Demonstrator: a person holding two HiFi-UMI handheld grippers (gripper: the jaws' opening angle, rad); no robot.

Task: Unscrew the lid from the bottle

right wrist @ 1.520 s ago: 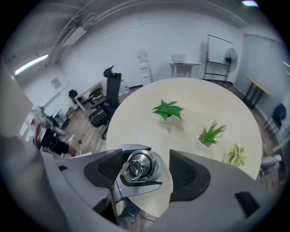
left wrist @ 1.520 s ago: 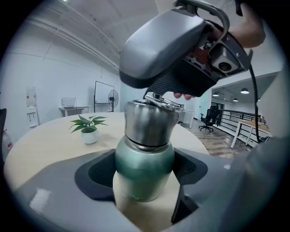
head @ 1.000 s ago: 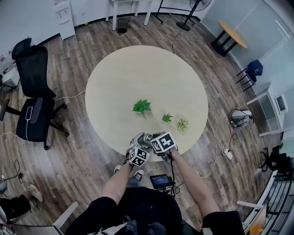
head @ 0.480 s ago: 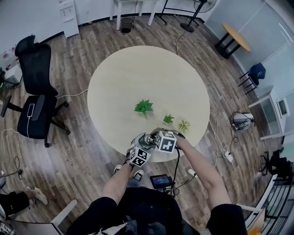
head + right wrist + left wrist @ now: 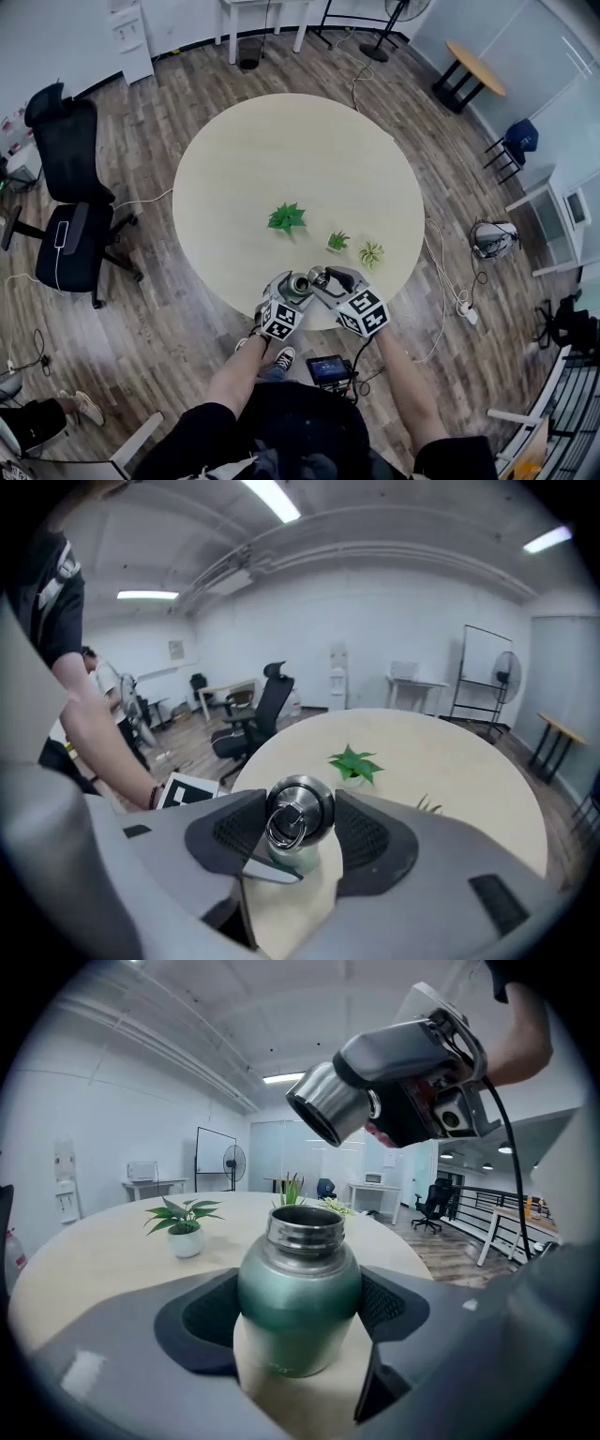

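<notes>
My left gripper (image 5: 300,1312) is shut on a green metal bottle (image 5: 298,1307), holding it upright by its body at the near edge of the round table (image 5: 281,150). The bottle's steel mouth (image 5: 306,1225) is uncovered. Apart from the mouth, up and to the right, is the steel lid (image 5: 328,1102), and my right gripper (image 5: 298,825) is shut on it. In the right gripper view the lid (image 5: 298,816), with its small ring, sits between the pads with the bottle just below it. In the head view both grippers meet at the table's near edge: left gripper (image 5: 289,295), right gripper (image 5: 326,279).
Three small potted plants stand on the table beyond the grippers: a leafy one (image 5: 288,218) and two smaller ones (image 5: 338,241) (image 5: 372,253). A black office chair (image 5: 66,187) stands at the left. A small screen (image 5: 330,368) lies on the floor by the person's feet.
The right gripper has swung round, its marker cube moving to the right and toward the person. The left gripper and the bottle have stayed in place.
</notes>
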